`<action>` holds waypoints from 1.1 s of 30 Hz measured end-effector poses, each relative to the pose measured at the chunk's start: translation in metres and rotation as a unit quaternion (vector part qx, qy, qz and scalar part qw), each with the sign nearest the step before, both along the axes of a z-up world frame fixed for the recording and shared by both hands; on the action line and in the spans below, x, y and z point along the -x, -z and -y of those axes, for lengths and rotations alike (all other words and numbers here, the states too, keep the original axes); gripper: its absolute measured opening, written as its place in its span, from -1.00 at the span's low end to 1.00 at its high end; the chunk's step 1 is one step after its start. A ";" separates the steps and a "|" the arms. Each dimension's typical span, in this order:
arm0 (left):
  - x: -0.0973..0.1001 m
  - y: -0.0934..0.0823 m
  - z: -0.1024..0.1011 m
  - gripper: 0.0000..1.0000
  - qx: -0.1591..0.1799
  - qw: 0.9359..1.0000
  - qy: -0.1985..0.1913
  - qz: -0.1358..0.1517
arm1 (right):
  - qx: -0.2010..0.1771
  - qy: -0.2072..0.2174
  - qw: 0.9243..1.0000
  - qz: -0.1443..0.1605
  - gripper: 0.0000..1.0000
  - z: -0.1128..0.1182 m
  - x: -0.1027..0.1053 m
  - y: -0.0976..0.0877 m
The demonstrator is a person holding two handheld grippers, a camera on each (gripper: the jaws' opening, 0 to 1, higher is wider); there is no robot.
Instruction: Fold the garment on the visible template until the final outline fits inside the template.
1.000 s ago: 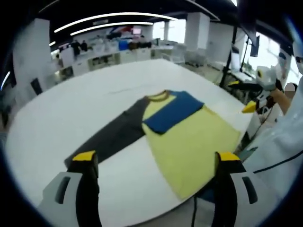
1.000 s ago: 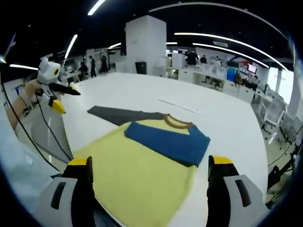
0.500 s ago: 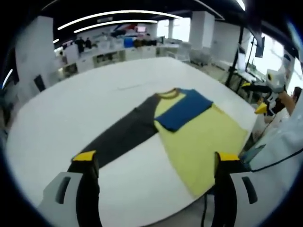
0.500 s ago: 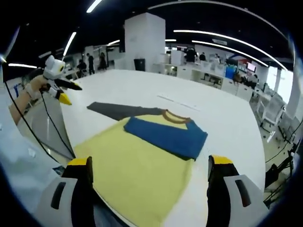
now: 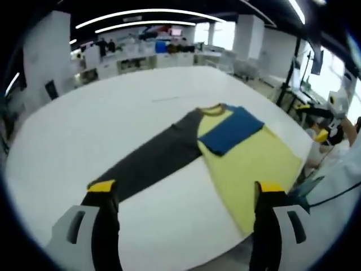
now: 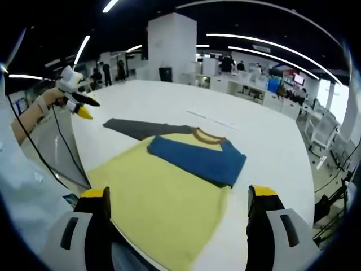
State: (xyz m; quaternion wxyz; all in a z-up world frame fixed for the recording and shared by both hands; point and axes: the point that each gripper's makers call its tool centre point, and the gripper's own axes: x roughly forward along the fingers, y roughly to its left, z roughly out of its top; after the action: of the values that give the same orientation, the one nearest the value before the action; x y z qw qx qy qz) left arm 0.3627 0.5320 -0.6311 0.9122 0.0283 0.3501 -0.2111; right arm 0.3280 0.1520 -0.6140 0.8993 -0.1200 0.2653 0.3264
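No writing can be read on your garment [image 5: 237, 147], which lies flat on the white table [image 5: 113, 124], blue sleeve folded over the yellow body, dark sleeve stretched out. Both your left gripper [image 5: 183, 189] and right gripper [image 6: 176, 195] hover above it, jaws apart and empty. Desks and people stand far behind the table.

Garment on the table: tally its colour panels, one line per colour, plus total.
Yellow body: 1
Blue sleeve, folded over the body: 1
Dark grey sleeve, spread flat: 1
Total: 3 panels on 1 garment
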 end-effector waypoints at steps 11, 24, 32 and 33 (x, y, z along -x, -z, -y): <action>-0.010 0.013 -0.023 0.82 0.008 0.999 -0.032 -0.009 | -0.002 0.001 1.000 0.002 1.00 -0.002 -0.003 -0.003; -0.026 0.033 -0.051 0.75 0.012 0.997 -0.067 -0.024 | 0.010 0.008 1.000 -0.005 1.00 0.004 -0.003 -0.001; -0.037 0.048 -0.070 0.68 0.013 0.995 -0.097 -0.029 | 0.004 0.019 1.000 -0.010 1.00 0.007 -0.001 0.000; -0.038 0.051 -0.071 0.68 0.013 0.995 -0.099 -0.033 | 0.003 0.021 1.000 -0.011 1.00 0.008 -0.001 0.000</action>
State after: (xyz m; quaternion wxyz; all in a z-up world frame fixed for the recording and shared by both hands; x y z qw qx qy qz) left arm 0.4006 0.6032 -0.6819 0.9169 -0.0248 0.3781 -0.1254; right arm 0.3288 0.1443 -0.6140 0.9027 -0.1131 0.2785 0.3080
